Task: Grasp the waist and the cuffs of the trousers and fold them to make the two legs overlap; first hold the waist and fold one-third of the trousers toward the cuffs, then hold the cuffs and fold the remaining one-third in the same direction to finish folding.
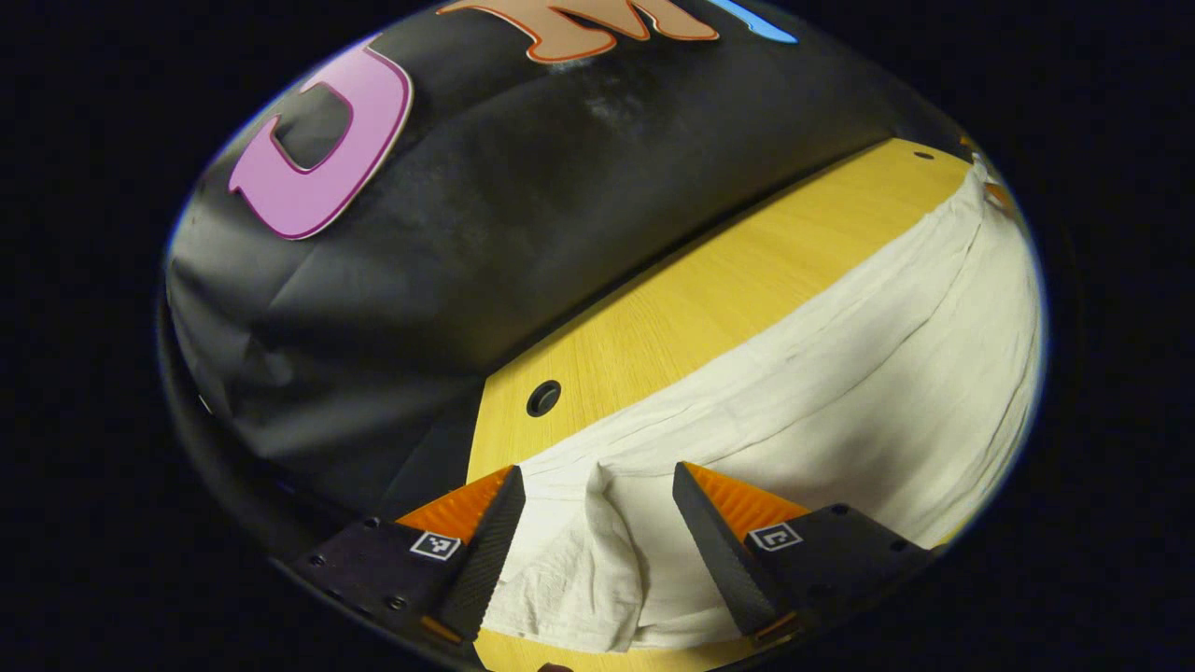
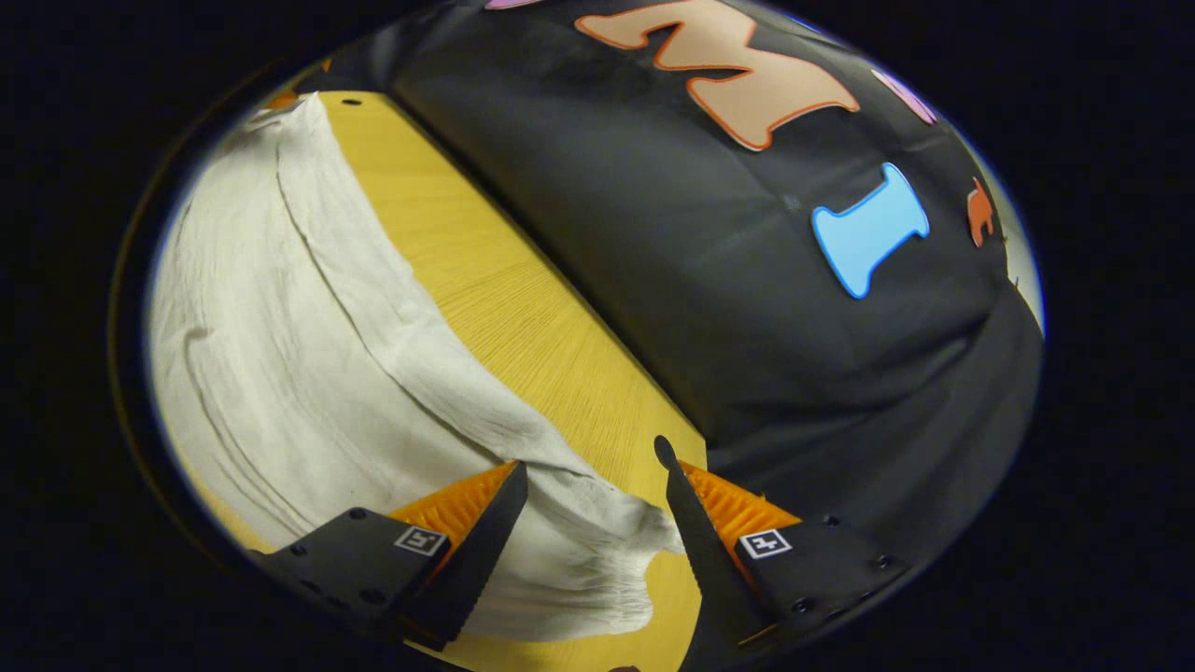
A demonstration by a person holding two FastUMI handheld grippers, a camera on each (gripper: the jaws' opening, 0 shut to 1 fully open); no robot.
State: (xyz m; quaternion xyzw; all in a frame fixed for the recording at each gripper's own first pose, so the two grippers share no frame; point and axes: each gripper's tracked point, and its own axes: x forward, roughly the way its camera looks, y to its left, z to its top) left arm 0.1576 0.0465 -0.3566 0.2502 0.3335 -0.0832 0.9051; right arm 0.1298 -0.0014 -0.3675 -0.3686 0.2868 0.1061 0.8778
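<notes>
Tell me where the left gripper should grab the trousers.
Take the puckered corner of the trousers lying between the open left gripper. Come straight forward, low over the table: the raised fold there gives the fingers cloth to pinch.

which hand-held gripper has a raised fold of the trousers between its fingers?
The left hand-held gripper: a raised ridge of the trousers stands between its open fingers. The right hand-held gripper straddles a flatter corner with bare table beside it.
</notes>
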